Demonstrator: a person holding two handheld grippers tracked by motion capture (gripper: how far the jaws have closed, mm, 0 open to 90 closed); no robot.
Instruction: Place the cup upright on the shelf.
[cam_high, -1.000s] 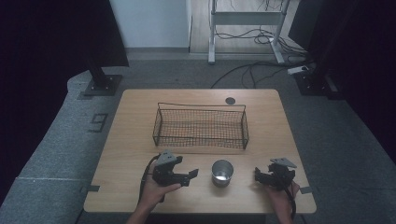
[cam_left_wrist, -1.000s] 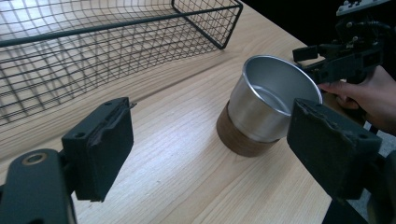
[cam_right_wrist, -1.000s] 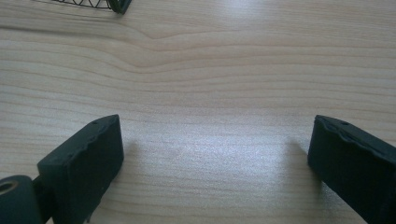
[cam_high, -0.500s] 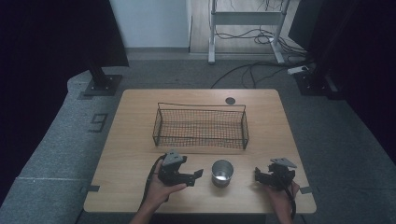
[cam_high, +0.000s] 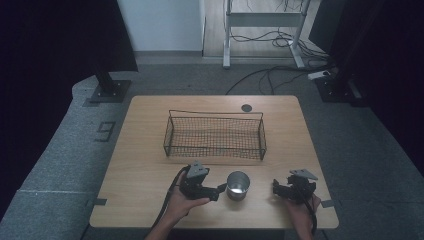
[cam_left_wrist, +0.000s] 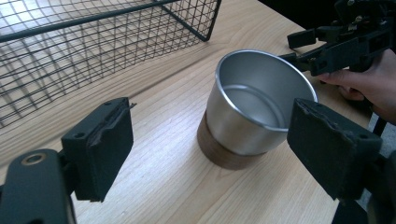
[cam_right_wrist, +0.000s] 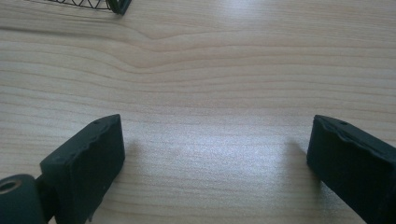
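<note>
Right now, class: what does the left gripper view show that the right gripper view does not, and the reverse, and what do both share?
Left gripper view: a metal cup upright and empty, ahead of the spread left fingers. Beyond it is a hand holding the right gripper.
Right gripper view: the spread right fingers over bare wood.
Both: the wooden table and the wire basket, just a corner of it in the right gripper view.

Metal cup between spread fingers, wire basket beyond.
</note>
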